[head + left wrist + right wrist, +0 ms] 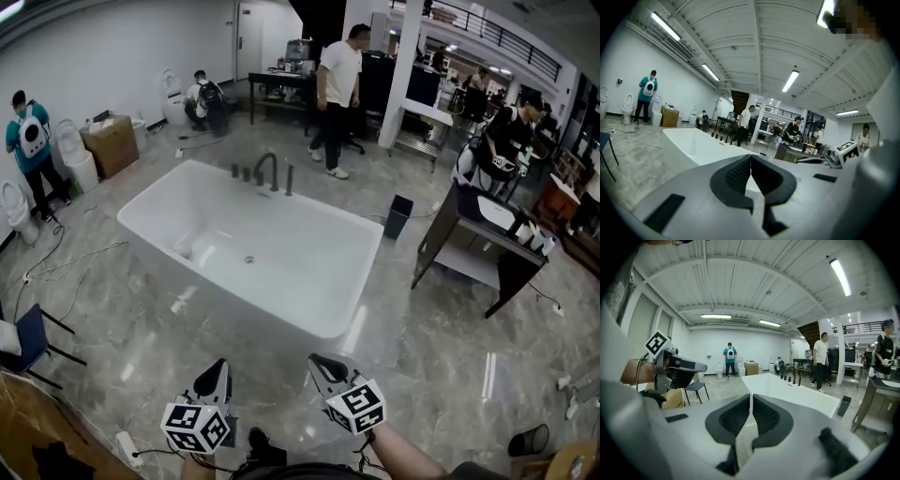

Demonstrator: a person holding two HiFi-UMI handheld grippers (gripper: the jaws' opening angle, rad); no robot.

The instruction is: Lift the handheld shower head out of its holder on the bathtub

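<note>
A white freestanding bathtub (pixel 323 314) stands in the middle of the marble floor. On its far rim is a dark tap set with a curved spout (pixel 267 169). The slim handheld shower head (pixel 289 180) stands upright in its holder just right of the spout. My left gripper (pixel 221 364) and right gripper (pixel 317 359) are side by side, well short of the tub's near end, both shut and empty. The left gripper view shows its closed jaws (pixel 751 158) pointing at the tub (pixel 689 140). Beyond the right gripper (pixel 751 398) lie the tub (pixel 797 394) and the fixtures (pixel 793 379).
A black bin (pixel 397 216) and a dark table (pixel 469 248) stand right of the tub. A blue chair (pixel 33 337) and floor cables (pixel 75 262) lie to the left. A cardboard box (pixel 111 143), toilets and several people are around the room's edges.
</note>
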